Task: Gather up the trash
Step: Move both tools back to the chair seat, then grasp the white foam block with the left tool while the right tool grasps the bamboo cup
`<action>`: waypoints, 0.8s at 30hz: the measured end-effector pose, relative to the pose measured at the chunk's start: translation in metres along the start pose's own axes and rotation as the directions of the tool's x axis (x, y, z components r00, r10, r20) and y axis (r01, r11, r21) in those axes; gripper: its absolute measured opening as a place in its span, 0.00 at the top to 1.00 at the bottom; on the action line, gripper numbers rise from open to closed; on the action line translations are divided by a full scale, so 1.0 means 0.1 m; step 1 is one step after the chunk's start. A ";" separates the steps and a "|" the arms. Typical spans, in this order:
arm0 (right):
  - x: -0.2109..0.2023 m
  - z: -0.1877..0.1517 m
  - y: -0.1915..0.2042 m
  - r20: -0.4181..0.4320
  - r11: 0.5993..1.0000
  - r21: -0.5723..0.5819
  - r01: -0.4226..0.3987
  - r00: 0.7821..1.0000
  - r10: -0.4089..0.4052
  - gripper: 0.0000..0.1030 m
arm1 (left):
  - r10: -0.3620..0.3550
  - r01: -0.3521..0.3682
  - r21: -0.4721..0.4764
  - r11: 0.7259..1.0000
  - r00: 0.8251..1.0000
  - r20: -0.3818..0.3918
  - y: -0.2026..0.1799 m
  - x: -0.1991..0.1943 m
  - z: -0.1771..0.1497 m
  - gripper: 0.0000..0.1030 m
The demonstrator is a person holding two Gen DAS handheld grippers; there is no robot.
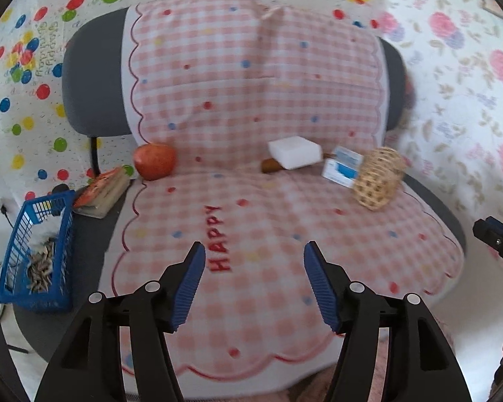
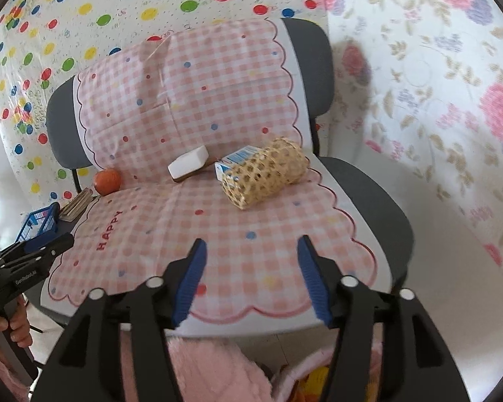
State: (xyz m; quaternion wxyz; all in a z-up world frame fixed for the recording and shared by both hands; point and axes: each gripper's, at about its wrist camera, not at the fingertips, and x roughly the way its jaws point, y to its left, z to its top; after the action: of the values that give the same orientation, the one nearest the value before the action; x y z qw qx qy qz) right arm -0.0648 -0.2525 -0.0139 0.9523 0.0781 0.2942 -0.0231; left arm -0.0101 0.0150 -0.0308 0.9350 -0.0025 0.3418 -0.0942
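A blue wire basket [image 1: 40, 251] holding shredded scraps stands at the left edge of the chair seat; it also shows in the right wrist view [image 2: 38, 222]. A blue and white carton [image 1: 343, 165] [image 2: 233, 164] lies at the back of the seat, partly behind a woven wicker tube [image 1: 379, 177] [image 2: 265, 172]. A white block [image 1: 295, 152] [image 2: 188, 161] rests on a brown piece. My left gripper [image 1: 255, 284] is open and empty above the seat's front. My right gripper [image 2: 249, 276] is open and empty too.
A red apple [image 1: 155, 160] [image 2: 108, 181] sits at the back left of the seat. A book [image 1: 102, 194] lies beside the basket. The grey chair [image 2: 369, 194] is covered by a pink checked cloth [image 1: 251, 221]. Patterned sheets hang behind.
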 end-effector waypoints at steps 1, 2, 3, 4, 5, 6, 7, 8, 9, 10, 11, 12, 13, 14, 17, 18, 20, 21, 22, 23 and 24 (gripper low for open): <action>0.07 0.03 0.01 -0.004 1.000 -0.004 0.001 1.000 -0.001 0.40 | 0.007 -0.007 -0.001 1.000 1.000 -0.004 0.03 0.07 0.04 0.39; 0.15 0.07 0.03 -0.010 1.000 -0.006 0.003 1.000 -0.003 0.38 | 0.011 -0.011 0.000 1.000 1.000 -0.008 0.05 0.13 0.06 0.39; 0.23 0.10 0.05 -0.015 1.000 -0.007 0.002 1.000 -0.002 0.38 | 0.013 -0.013 0.001 1.000 1.000 -0.012 0.06 0.19 0.09 0.39; 0.34 0.14 0.07 -0.023 1.000 -0.006 0.003 1.000 -0.003 0.36 | 0.011 -0.011 0.002 1.000 1.000 -0.021 0.07 0.27 0.12 0.39; 0.45 0.17 0.08 -0.035 1.000 -0.003 0.007 0.999 -0.008 0.35 | 0.004 -0.004 0.004 1.000 0.999 -0.032 0.08 0.37 0.15 0.39; 0.56 0.21 0.09 -0.042 1.000 0.001 0.011 0.999 -0.011 0.34 | 0.000 0.000 0.005 1.000 0.999 -0.042 0.08 0.45 0.18 0.39; 0.63 0.23 0.09 -0.044 1.000 0.005 0.014 0.999 -0.014 0.34 | -0.001 0.001 0.005 1.000 0.999 -0.048 0.08 0.50 0.20 0.39; 0.72 0.27 0.07 -0.048 1.000 0.013 0.018 0.999 -0.018 0.33 | -0.001 0.002 0.005 1.000 0.999 -0.055 0.09 0.56 0.22 0.39; 0.79 0.31 0.05 -0.047 0.999 0.023 0.021 0.999 -0.020 0.32 | -0.002 0.002 0.005 1.000 0.998 -0.061 0.09 0.63 0.25 0.39; 0.87 0.37 0.01 -0.047 0.999 0.040 0.027 0.999 -0.025 0.30 | 0.000 0.001 0.005 1.000 0.998 -0.067 0.10 0.69 0.28 0.38; 0.93 0.41 -0.03 -0.047 0.998 0.054 0.031 0.998 -0.029 0.27 | 0.002 -0.002 0.004 1.000 0.998 -0.070 0.09 0.76 0.31 0.38; 0.99 0.46 -0.06 -0.047 0.997 0.064 0.033 0.998 -0.030 0.26 | 0.001 -0.001 0.003 1.000 0.997 -0.072 0.09 0.81 0.33 0.38; 1.06 0.51 -0.09 -0.047 0.997 0.072 0.039 0.998 -0.035 0.24 | -0.010 0.010 0.005 1.000 0.997 -0.071 0.08 0.89 0.36 0.38; 1.13 0.55 -0.11 -0.051 0.996 0.073 0.048 0.998 -0.045 0.24 | -0.015 0.015 0.008 1.000 0.998 -0.068 0.07 0.95 0.39 0.38; 1.35 0.63 -0.13 -0.077 0.995 0.073 0.073 0.995 -0.067 0.24 | -0.030 0.031 0.014 0.999 0.996 -0.079 0.02 1.19 0.46 0.38; 1.40 0.65 -0.14 -0.080 0.994 0.077 0.074 0.994 -0.068 0.24 | -0.046 0.048 0.021 0.999 0.996 -0.079 -0.01 1.26 0.50 0.38; 1.44 0.69 -0.15 -0.073 0.994 0.086 0.073 0.995 -0.067 0.24 | -0.084 0.088 0.054 0.995 0.993 -0.079 -0.10 1.40 0.58 0.38; 1.45 0.70 -0.16 -0.068 0.994 0.086 0.074 0.995 -0.068 0.24 | -0.095 0.101 0.078 0.992 0.992 -0.078 -0.17 1.48 0.63 0.38; 1.47 0.71 -0.16 -0.067 0.994 0.082 0.076 0.995 -0.070 0.24 | -0.103 0.109 0.096 0.989 0.992 -0.073 -0.22 1.53 0.67 0.38; 1.48 0.72 -0.17 -0.068 0.994 0.079 0.076 0.995 -0.071 0.24 | -0.108 0.115 0.122 0.986 0.992 -0.066 -0.30 1.59 0.71 0.38; 1.50 0.72 -0.17 -0.070 0.994 0.076 0.075 0.995 -0.070 0.24 | -0.105 0.114 0.139 0.984 0.992 -0.067 -0.36 1.64 0.74 0.38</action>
State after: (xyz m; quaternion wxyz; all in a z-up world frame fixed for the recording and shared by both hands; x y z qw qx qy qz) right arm 0.0977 -0.2807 -0.0418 0.9366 0.1053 0.3276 -0.0665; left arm 0.1537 -0.0538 -0.0758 0.9156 0.0485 0.3614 -0.1697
